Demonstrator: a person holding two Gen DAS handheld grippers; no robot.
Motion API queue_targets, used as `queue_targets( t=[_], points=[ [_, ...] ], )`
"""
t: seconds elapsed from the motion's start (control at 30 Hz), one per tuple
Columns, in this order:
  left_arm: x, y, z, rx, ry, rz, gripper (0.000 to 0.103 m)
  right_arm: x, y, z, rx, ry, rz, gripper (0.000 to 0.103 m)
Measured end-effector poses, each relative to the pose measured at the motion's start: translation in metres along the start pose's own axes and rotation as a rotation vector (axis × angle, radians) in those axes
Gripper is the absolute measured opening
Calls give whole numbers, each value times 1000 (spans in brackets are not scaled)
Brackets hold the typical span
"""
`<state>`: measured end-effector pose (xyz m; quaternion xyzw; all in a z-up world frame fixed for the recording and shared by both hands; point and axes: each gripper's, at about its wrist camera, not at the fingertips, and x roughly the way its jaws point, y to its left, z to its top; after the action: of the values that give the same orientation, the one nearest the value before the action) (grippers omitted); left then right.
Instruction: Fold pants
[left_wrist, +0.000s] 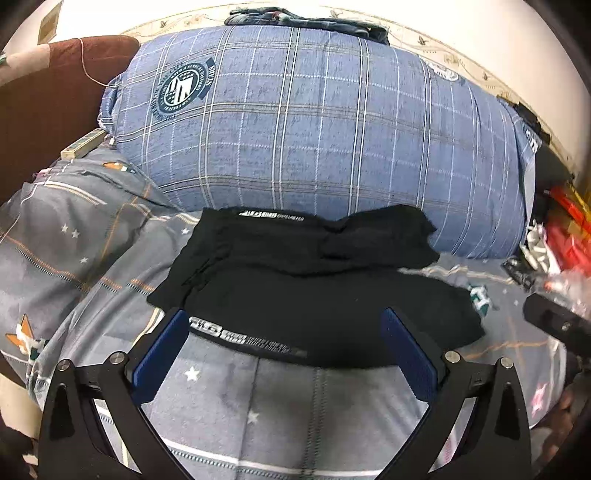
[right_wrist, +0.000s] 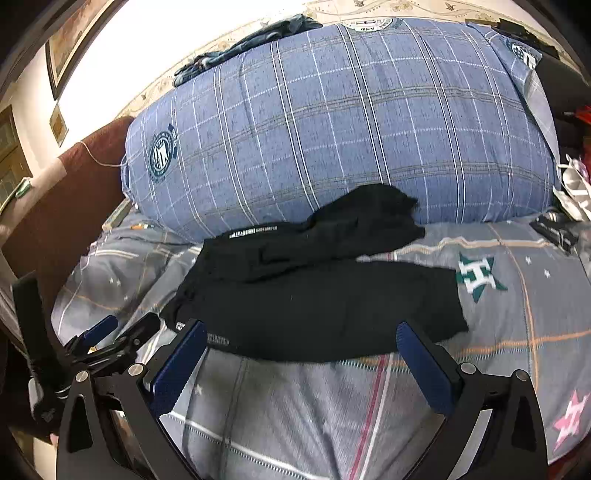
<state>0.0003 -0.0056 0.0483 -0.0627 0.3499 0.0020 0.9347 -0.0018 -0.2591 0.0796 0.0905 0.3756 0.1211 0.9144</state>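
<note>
Black pants (left_wrist: 317, 291) lie spread across the grey star-print bedsheet (left_wrist: 258, 406) at frame centre, far leg bunched against the blue plaid duvet (left_wrist: 314, 122) above. Left gripper (left_wrist: 284, 350) low in its frame, jaws wide apart, empty, tips at the near pants edge. Right gripper (right_wrist: 301, 354) likewise: jaws apart, holding nothing, bottom centre.

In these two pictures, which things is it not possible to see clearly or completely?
- Print on the waistband of the black pants: too small and blurred to read, both views.
- Lower layers of the pants: hidden under the top layer, so the number of folds is unclear.
- Red clutter, left wrist view: blurred, cut off by the edge.
- Dark clothes behind the blue plaid bundle: mostly hidden by it.
</note>
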Motion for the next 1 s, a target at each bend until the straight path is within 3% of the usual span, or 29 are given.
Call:
queue_targets(
  t=[0.3,0.4,0.43,0.47,0.5,0.77,1.0],
  points=[
    [61,-17,71,-68,41,-85,103,46,-28,60,5,59,-35,94],
    [84,-11,57,-91,37,-96,103,73,-46,75,31,76,-66,94],
    [91,-9,53,-104,61,-77,103,81,-51,78,36,84,-68,94],
    [105,-5,47,-129,135,-59,103,95,-57,81,40,100,-74,93],
    [112,-3,46,-137,171,-79,103,103,-59,83,42,108,-77,92],
    [131,1,46,-170,270,-99,103,180,-97,109,83,182,-126,91],
    [131,-2,49,-167,272,-103,103,242,-135,151,130,234,-218,91]
  ],
)
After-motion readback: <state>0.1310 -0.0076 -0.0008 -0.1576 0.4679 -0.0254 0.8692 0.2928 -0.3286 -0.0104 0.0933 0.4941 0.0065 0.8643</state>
